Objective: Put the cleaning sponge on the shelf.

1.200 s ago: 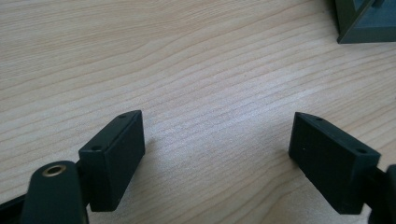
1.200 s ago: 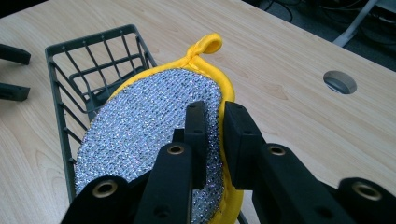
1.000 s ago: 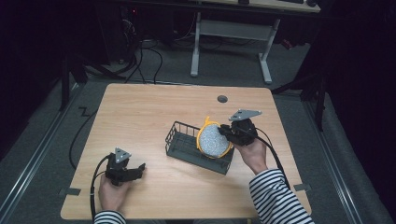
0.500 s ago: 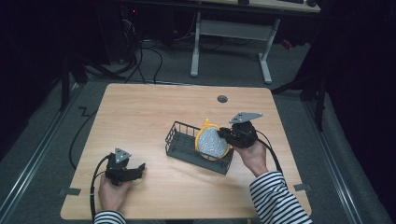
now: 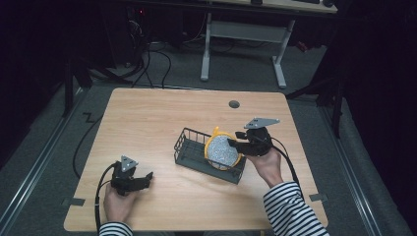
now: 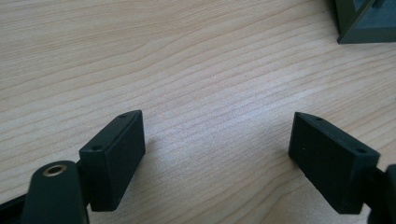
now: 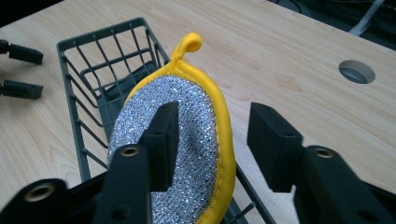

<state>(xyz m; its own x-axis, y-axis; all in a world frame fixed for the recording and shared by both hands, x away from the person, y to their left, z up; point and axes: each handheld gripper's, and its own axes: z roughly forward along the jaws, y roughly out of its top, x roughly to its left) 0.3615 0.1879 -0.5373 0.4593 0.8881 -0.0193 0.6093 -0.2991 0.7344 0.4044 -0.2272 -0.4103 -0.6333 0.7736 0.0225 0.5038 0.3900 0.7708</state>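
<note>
Dark floor and a metal desk frame lay beyond the wooden table [image 5: 147, 118], whose top was bare but for a round cable hole [image 5: 234, 104] near its far edge. Right of the table's middle sat a dark wire basket [image 5: 189, 147], its long axis slanting from far-left to near-right. At the basket's right end stood a round scouring pad [image 5: 222, 151], silvery-faced with a yellow rim and a hanging loop [image 7: 189, 43] pointing up; it stood on edge and leaned against the basket's right end.

Right against that pad was the right gripper [image 5: 244, 145]. In its own view the jaws stood apart with the pad's yellow rim between them, one jaw lying over the silver face, the other clear of the rim, so nothing was pinched. That hand was plainly the nearer, and closing or withdrawing would probably turn on the thin edge running lengthwise between the jaws.

Well apart, near the front-left corner, the left gripper [image 5: 129, 178] rested low over bare wood, jaws spread wide, holding nothing.
</note>
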